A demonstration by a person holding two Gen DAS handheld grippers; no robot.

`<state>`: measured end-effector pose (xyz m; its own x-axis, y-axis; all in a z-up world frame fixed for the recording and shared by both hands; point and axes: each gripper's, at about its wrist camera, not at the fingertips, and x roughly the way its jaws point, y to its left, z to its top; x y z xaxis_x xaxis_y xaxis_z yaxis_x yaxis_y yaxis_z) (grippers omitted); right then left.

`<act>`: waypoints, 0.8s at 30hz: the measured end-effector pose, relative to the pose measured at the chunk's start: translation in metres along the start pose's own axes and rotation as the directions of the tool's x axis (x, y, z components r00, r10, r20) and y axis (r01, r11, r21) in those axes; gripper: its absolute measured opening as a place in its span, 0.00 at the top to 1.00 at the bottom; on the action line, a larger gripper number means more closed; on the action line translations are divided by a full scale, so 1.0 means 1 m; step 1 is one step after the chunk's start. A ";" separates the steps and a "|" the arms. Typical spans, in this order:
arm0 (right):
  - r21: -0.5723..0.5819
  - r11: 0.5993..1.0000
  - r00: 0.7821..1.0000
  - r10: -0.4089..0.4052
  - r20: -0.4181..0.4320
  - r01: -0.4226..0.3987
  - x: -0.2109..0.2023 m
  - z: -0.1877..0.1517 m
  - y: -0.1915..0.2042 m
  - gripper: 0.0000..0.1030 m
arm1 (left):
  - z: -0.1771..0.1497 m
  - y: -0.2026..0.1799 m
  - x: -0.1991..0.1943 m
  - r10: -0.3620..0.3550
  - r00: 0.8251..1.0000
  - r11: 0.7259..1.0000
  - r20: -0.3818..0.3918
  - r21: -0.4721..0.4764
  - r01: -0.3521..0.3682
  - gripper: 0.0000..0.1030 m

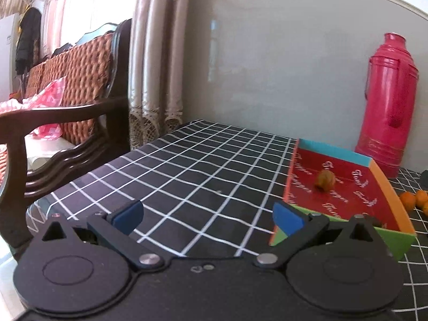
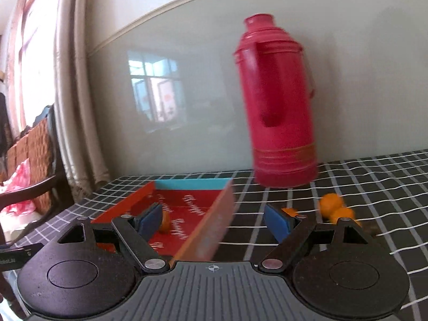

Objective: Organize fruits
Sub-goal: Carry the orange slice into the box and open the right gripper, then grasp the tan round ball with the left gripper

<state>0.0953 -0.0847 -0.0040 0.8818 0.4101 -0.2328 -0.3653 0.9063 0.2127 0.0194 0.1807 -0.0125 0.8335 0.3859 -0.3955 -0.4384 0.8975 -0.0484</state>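
Note:
A shallow red paper tray [image 1: 347,190] with coloured walls sits on the checked tablecloth; it also shows in the right wrist view [image 2: 192,206]. One small orange fruit [image 1: 325,179] lies inside it, seen partly behind a finger in the right wrist view [image 2: 165,222]. Several small oranges [image 1: 413,200] lie on the cloth right of the tray, also in the right wrist view [image 2: 334,208]. My left gripper [image 1: 207,218] is open and empty, left of the tray's near corner. My right gripper [image 2: 214,220] is open and empty, straddling the tray's orange right wall.
A tall pink thermos [image 1: 388,104] stands behind the tray by the wall, also in the right wrist view [image 2: 278,101]. A dark wooden chair [image 1: 67,112] with a woven cushion stands off the table's left edge. The black checked tablecloth [image 1: 200,165] stretches left of the tray.

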 end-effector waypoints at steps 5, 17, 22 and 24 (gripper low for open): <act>0.001 0.998 0.998 -0.057 0.012 0.057 -0.018 0.005 -0.027 0.20 | 0.000 -0.025 -0.004 -0.054 0.999 0.998 0.005 0.014 0.054 0.06; 0.039 0.974 0.975 -0.224 0.015 0.223 -0.062 0.014 -0.105 0.19 | -0.007 -0.100 -0.011 -0.202 0.979 0.976 0.008 0.083 0.201 0.06; 0.050 0.959 0.960 -0.279 0.005 0.279 -0.077 0.014 -0.131 0.19 | -0.013 -0.135 -0.015 -0.273 0.962 0.955 0.006 0.124 0.270 0.09; 0.050 0.952 0.953 -0.302 -0.003 0.301 -0.083 0.013 -0.140 0.19 | -0.016 -0.151 -0.018 -0.303 0.953 0.944 0.003 0.138 0.300 0.09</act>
<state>0.0777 -0.2471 -0.0022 0.9502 0.1180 -0.2886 -0.0674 0.9815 0.1794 0.0649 0.0350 -0.0128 0.9281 0.0966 -0.3597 -0.1180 0.9923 -0.0380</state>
